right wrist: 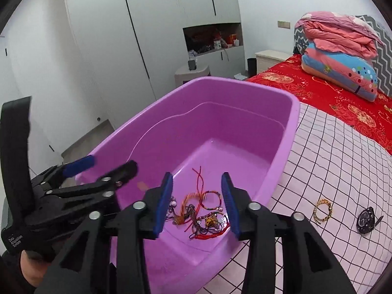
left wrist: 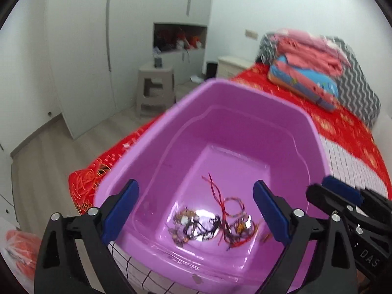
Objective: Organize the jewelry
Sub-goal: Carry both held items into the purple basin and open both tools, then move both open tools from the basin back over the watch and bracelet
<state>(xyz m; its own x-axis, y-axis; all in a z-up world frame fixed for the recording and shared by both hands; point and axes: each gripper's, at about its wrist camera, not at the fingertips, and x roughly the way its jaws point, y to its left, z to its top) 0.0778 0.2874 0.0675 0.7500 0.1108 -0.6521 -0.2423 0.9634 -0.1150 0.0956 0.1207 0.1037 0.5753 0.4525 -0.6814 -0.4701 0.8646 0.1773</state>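
White wardrobe doors fill the far wall, an open niche of clutter set into them. In front of the wardrobe stands a beige plastic stool on pale wood flooring. Right of the wardrobe, a cream nightstand adjoins the bed with its red bedspread, folded pink quilts piled against a grey zigzag headboard.

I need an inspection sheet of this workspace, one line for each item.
Surface: bed with checked sheet over red cover.
Job's things: purple tub holding tangled bracelets and cords; gold bracelet and black watch on the sheet.
Clutter: folded quilts.
Grippers: left gripper jaws wide, empty; right gripper jaws apart, empty; both over the tub.
Cables: nothing seen.
Surroundings: white wardrobes, stool, nightstand.
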